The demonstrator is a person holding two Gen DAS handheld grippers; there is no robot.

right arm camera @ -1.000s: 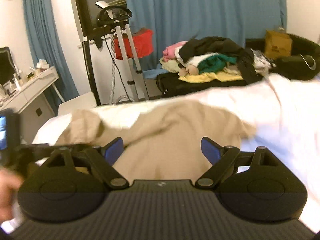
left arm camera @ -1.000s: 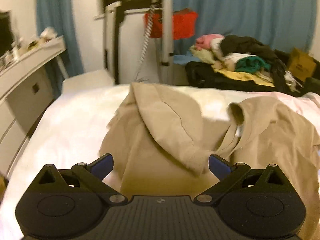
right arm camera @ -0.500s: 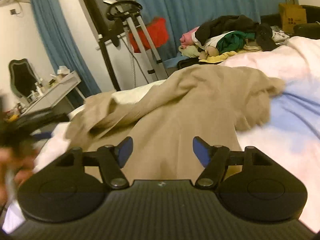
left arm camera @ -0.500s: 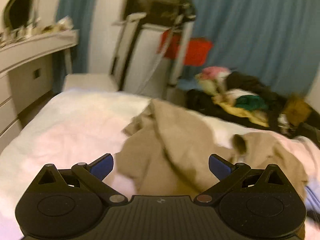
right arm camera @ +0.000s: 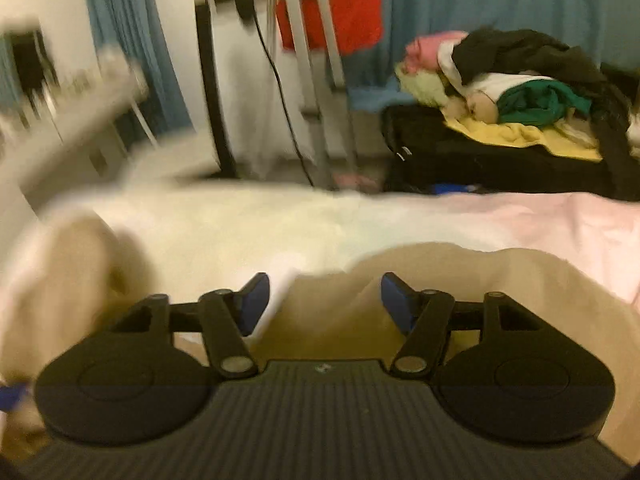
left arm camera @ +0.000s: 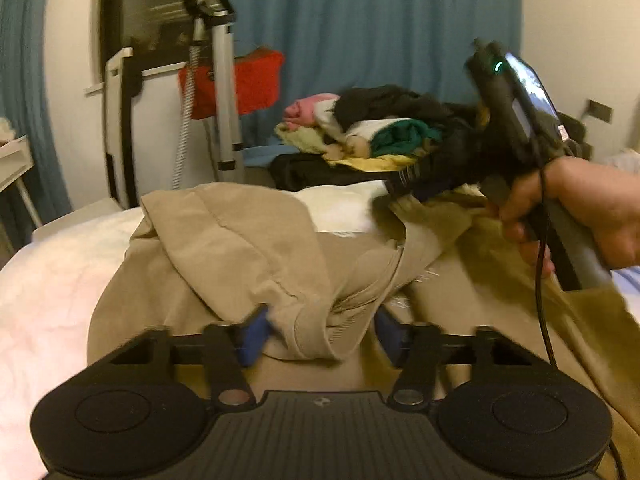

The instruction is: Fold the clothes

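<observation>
A beige garment lies crumpled on the white bed. One sleeve is folded across it. The sleeve's cuff sits between the blue pads of my left gripper, whose jaws are closing around it and are not clamped. In the blurred right wrist view, my right gripper hovers low over the garment's far edge. Its jaws are closing with only the fabric's edge below the gap. A hand holds that gripper at the right of the left wrist view.
Beyond the bed, a heap of mixed clothes lies on a black case. A garment steamer stand and a red item stand before blue curtains. A white dresser is at the left.
My left gripper sank onto the sleeve cuff and its jaws narrowed. My right gripper swung across and down to the garment's far edge, jaws narrowing. The hand holding it now shows in the left view.
</observation>
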